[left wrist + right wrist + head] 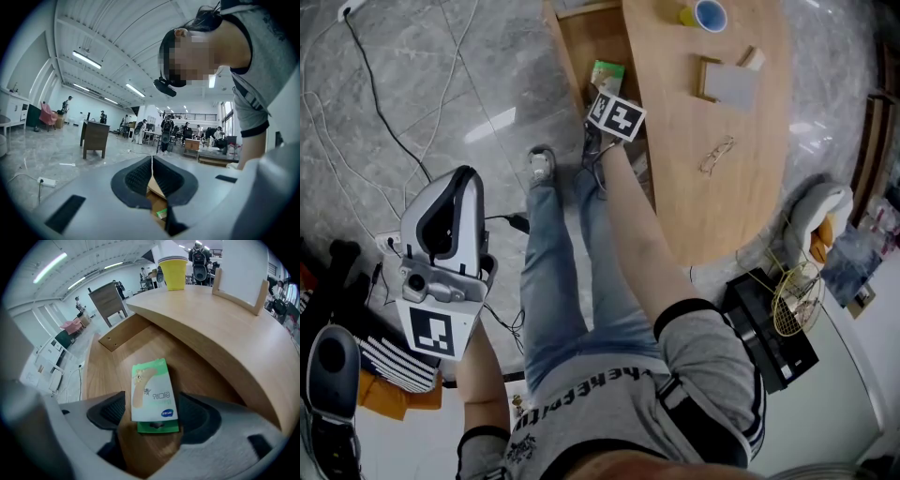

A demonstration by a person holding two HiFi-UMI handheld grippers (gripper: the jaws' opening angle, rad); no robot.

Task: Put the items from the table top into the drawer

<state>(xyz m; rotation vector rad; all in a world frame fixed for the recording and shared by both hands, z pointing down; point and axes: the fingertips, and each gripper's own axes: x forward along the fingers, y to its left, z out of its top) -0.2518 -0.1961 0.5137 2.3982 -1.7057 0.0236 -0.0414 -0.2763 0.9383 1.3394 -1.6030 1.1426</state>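
Right tongs (153, 414) stand released around the plaster packet (152, 397) lying in the drawer (108, 376); left tongs (151, 166) are clenched, empty. Best lifted straight out of the drawer.

Green-and-white packet (153, 397): Korean lettering mid-face, a blue oval logo toward its six o'clock edge, neither sharp enough to read. Grey shirt (712, 366): black hem lettering, warped, illegible.

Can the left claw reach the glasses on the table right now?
Probably not. The left claw is shut and held up over the floor, on the other side of the person's legs, while the glasses lie far across the table.
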